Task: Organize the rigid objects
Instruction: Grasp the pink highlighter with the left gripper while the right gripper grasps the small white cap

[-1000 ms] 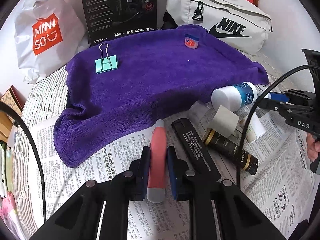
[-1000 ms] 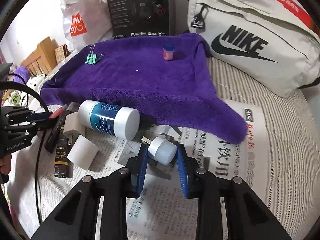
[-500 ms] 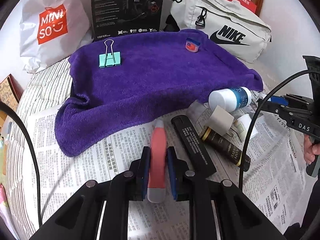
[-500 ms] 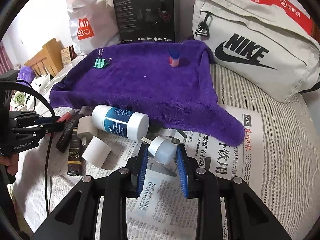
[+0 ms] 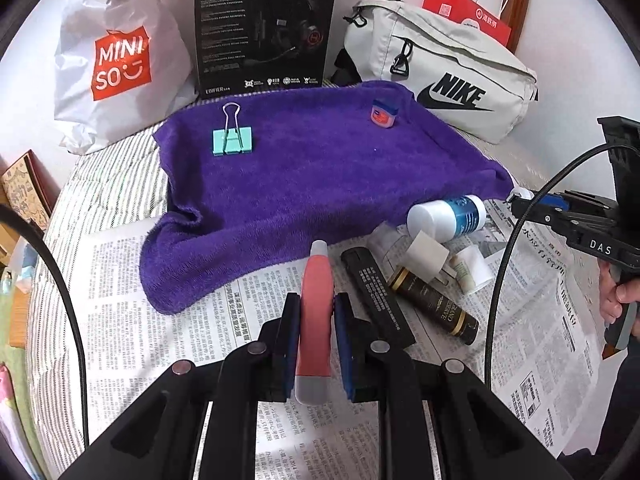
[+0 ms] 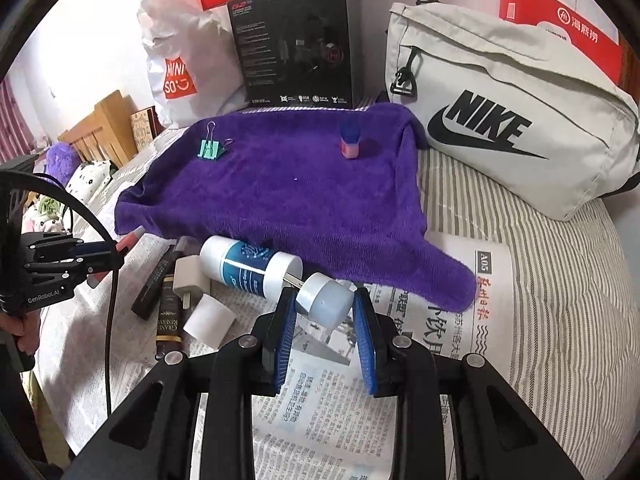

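Left gripper [image 5: 314, 312] tilted steeply downward over the newspaper [image 5: 168, 332], blue pads clamped on a coral-pink tube [image 5: 316, 320] with a grey cap at the near end and a pale tip pointing away toward the towel; tube lifted clear of the paper. Right gripper [image 6: 325, 312] pitched down at a similar angle, pads pressed against a small white cylindrical container [image 6: 326, 300], gripped across its sides, held above the newsprint. Seen from the right wrist view, left gripper at the far left edge, a hand [image 6: 20, 328] wrapped round its handle, a black cable looping down from it. Just beyond the grippers, a cluster lying on the paper: black rectangular case [image 5: 376, 296], dark bottle with gold lettering [image 5: 434, 306], white plug adapter [image 5: 430, 258], small white tube [image 5: 472, 270], and a white bottle with a blue label [image 5: 448, 216] on its side at the towel's edge. Farther back, a purple towel [image 5: 304, 184] spread over the striped bedding, bearing a mint binder clip [image 5: 232, 140] at the left and a small pink jar with a blue lid [image 5: 385, 113] at the right, well apart. At the very back, against the wall: white Miniso bag [image 5: 116, 60], black headset box [image 5: 264, 28], grey Nike bag [image 5: 440, 80].
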